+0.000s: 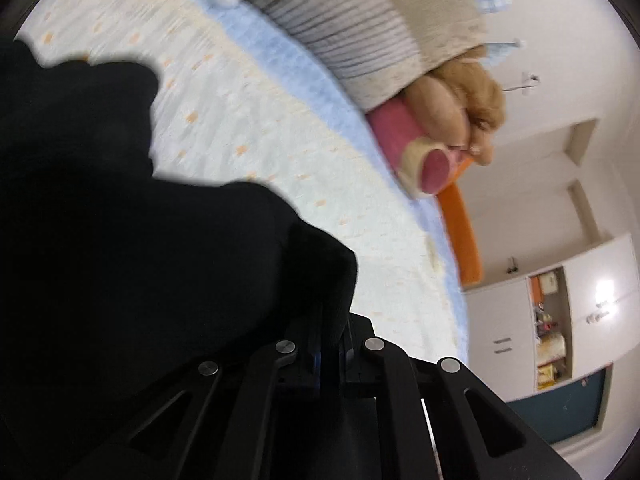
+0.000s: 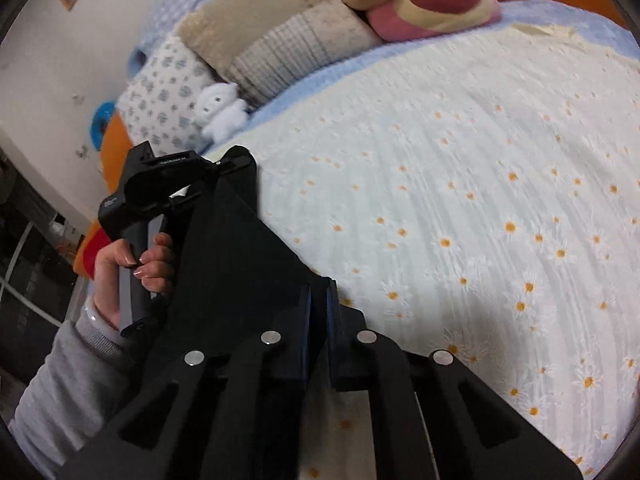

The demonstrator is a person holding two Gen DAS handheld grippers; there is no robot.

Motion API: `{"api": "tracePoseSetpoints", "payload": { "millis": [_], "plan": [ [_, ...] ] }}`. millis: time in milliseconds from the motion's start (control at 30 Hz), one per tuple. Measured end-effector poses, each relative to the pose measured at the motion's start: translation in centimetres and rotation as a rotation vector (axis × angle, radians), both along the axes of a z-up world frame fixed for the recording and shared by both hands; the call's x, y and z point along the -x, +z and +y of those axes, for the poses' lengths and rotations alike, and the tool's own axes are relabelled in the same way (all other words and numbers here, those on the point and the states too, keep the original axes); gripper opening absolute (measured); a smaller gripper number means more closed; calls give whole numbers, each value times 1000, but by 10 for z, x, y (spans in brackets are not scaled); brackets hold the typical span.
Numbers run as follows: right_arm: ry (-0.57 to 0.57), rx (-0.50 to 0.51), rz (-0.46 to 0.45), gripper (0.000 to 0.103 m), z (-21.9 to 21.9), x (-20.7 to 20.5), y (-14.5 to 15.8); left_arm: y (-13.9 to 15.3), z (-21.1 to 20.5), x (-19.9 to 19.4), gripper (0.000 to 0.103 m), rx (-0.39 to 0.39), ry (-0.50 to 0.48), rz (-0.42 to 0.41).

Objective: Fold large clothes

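Observation:
A black garment point(image 1: 120, 240) fills the left of the left wrist view and drapes over my left gripper point(image 1: 330, 320), whose jaws are shut on a fold of it. In the right wrist view the same black garment point(image 2: 240, 248) stretches as a taut sheet from my right gripper point(image 2: 318, 292), shut on its edge, up to the other gripper. A hand point(image 2: 132, 264) in a grey sleeve grasps that gripper's handle point(image 2: 138, 292) at the left. Both grippers hold the cloth just above the bed's daisy-print cover point(image 2: 480, 200). The fingertips are mostly hidden by cloth.
Pillows point(image 2: 280, 32) line the bed's far side, along with a pink plush bear point(image 2: 432, 0) and a small white plush point(image 2: 224, 112). An orange bed frame point(image 1: 460, 232) edges the mattress. White cupboards point(image 1: 560, 312) stand beyond the bed in the left wrist view.

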State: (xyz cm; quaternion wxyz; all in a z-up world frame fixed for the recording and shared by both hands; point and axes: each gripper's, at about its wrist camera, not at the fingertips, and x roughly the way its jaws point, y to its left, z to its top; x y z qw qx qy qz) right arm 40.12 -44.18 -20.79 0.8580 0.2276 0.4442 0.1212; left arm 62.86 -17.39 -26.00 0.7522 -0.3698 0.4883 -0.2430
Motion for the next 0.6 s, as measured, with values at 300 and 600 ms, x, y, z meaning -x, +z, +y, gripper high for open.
{"api": "tracePoseSetpoints", "payload": {
  "millis": [300,600],
  "plan": [
    [-97,281,-104,86,17,22,22,65,25,47,100,-253,-36,-82],
    [72,240,-332,92,84,129,126,132,210,289,100,-317,81,-134]
  ]
}}
